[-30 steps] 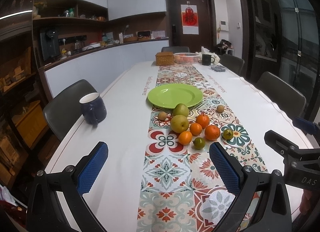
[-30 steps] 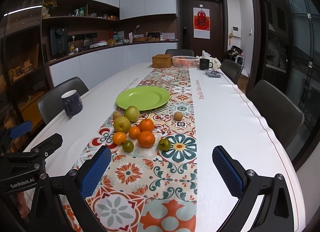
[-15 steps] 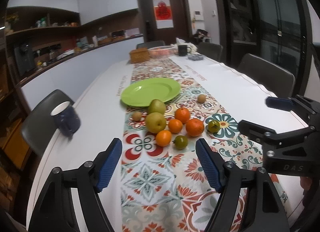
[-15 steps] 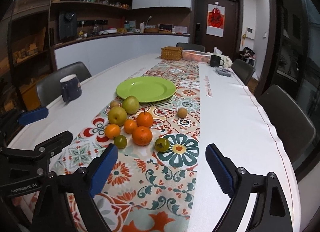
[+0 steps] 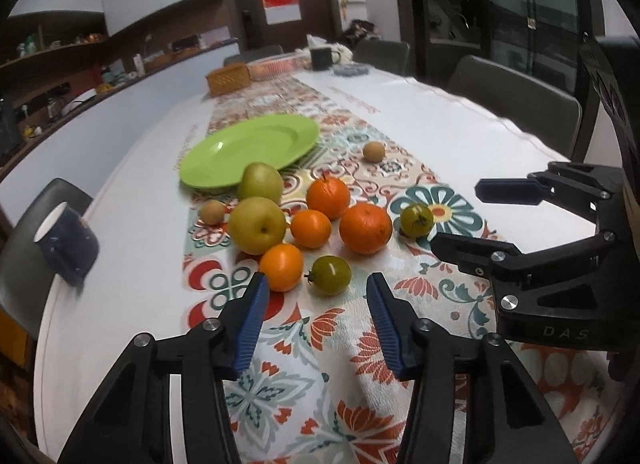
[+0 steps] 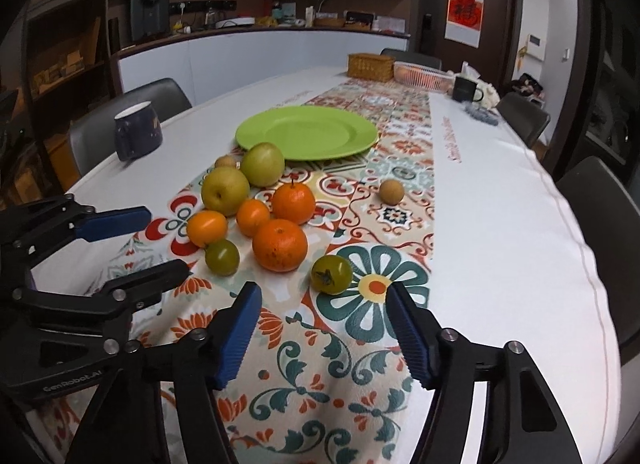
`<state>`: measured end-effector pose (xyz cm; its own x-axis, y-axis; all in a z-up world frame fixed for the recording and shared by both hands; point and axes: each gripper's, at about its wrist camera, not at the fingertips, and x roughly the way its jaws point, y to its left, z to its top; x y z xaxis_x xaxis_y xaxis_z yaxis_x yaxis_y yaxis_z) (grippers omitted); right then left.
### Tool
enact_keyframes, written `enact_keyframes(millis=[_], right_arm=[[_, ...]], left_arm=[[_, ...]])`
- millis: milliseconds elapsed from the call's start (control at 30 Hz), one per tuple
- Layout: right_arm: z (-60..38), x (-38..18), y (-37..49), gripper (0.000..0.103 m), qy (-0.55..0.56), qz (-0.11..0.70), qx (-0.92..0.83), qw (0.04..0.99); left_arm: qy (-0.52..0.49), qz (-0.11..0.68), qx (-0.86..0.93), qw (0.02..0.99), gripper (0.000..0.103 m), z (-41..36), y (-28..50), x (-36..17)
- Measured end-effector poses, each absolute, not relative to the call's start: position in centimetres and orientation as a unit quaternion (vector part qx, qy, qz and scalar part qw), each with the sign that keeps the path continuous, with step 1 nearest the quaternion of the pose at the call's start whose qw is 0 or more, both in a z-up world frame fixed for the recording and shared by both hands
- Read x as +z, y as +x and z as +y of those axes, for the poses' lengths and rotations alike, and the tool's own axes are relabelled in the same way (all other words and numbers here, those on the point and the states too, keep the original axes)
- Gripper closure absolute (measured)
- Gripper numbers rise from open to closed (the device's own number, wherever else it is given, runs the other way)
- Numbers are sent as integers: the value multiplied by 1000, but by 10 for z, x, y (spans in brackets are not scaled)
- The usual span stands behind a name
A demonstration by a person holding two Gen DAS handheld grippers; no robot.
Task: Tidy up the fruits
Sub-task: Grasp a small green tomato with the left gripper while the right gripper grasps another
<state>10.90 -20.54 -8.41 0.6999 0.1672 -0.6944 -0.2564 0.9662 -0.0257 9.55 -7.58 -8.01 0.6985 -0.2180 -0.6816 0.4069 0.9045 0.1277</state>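
Observation:
A green plate (image 5: 250, 147) (image 6: 306, 131) lies on the patterned table runner. In front of it sits a cluster of fruit: two yellow-green pears (image 5: 257, 224) (image 6: 224, 190), several oranges (image 5: 365, 227) (image 6: 280, 244), two green tomatoes (image 5: 330, 274) (image 6: 331, 274) and two small brown fruits (image 5: 373, 151) (image 6: 391, 191). My left gripper (image 5: 316, 320) is open and empty, just short of the near green tomato and an orange (image 5: 281, 267). My right gripper (image 6: 322, 334) is open and empty, just short of the other green tomato.
A dark blue mug (image 5: 66, 242) (image 6: 138, 135) stands at the table's left edge. A wicker box (image 6: 370, 67), a basket (image 6: 424, 75) and a dark mug (image 6: 466, 89) stand at the far end. Chairs (image 6: 600, 215) line both sides.
Both grippers have moved forward and down toward the fruit cluster, and their jaws have narrowed. The fruit has not moved.

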Motion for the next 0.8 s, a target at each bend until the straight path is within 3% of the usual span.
enact_keyframes(millis=[800], right_arm=[[-210,-114,157,62,-22,421,136,896]], left_arm=[[105,417,-210,878,69,-85,145,-112]])
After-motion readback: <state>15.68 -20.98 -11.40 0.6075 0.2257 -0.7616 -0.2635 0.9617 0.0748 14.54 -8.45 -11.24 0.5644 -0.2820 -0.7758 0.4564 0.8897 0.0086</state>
